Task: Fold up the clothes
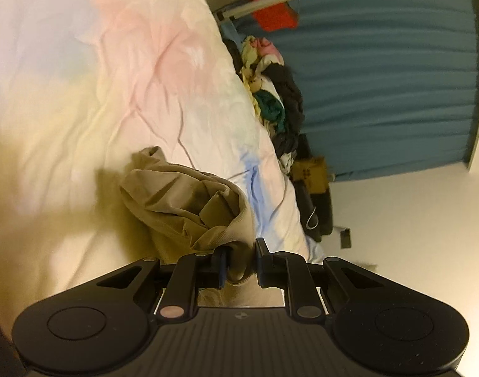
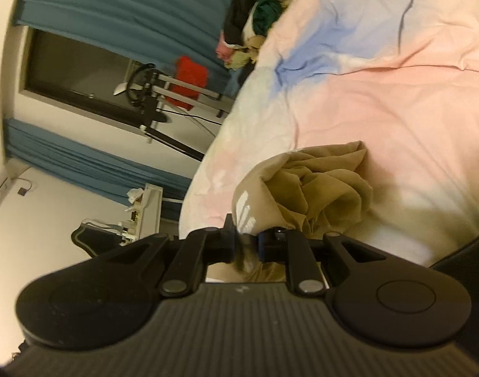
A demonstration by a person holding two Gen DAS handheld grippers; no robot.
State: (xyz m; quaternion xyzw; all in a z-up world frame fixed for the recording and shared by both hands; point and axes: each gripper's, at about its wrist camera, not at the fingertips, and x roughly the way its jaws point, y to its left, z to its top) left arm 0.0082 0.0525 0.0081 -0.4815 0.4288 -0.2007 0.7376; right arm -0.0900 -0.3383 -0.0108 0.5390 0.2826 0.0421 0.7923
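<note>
the left claw [image 1: 241, 262] and right claw [image 2: 245, 248] are each clenched on an edge of the tan garment [image 1: 183, 201], which is bunched (white print showing) on the near part of the bed [image 1: 82, 94]. best to draw both claws apart evenly so it spreads flat before creasing.

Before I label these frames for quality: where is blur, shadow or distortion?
Left wrist view: fisheye bends the curtain; the tan garment casts a shadow on the bedding. Right wrist view: soft overall, fabric smeared at the right gripper.
</note>
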